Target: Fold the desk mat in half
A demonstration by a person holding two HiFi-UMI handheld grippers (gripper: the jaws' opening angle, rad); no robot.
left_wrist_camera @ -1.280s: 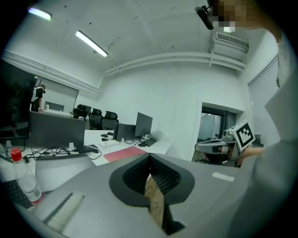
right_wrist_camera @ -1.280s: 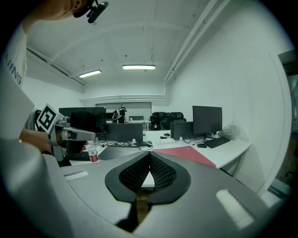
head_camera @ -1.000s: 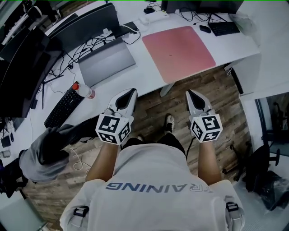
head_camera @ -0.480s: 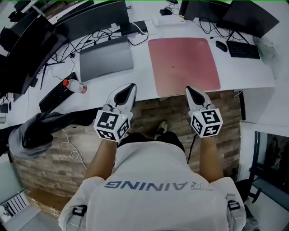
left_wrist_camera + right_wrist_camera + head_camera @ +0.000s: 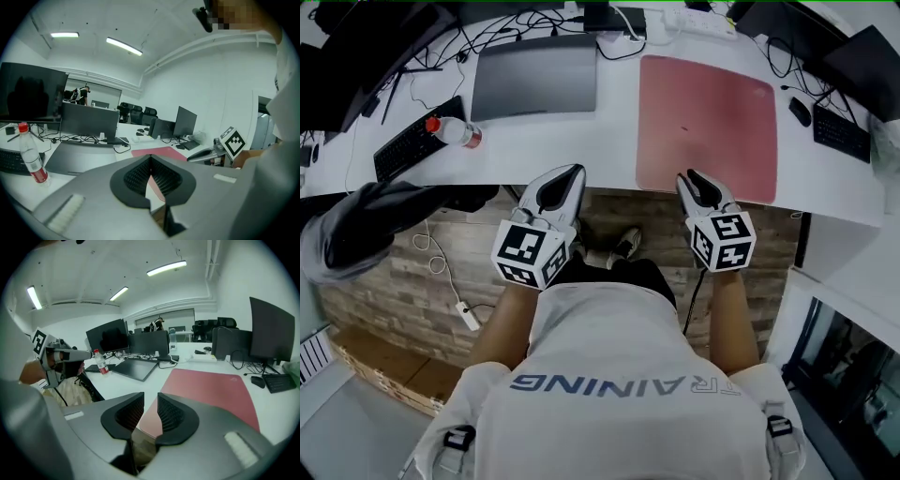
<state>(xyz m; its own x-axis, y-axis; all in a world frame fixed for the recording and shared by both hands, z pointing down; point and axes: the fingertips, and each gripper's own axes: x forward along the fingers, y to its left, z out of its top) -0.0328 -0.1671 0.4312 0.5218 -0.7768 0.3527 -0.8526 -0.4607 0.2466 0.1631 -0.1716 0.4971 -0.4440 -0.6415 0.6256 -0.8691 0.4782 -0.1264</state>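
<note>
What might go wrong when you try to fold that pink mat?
The desk mat lies flat, so the right gripper, its fingers just opened with nothing between them, may slip off the thin edge.
The left gripper is off to the mat's left, fingers together; lifting one corner alone may fold it crooked.
The mouse beside the mat might get bumped.

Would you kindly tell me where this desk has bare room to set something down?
Bare desk lies between the closed laptop and the pink mat, and along the front edge from the bottle to the mat. The back is crowded with cables, and a mouse sits right of the mat.
</note>
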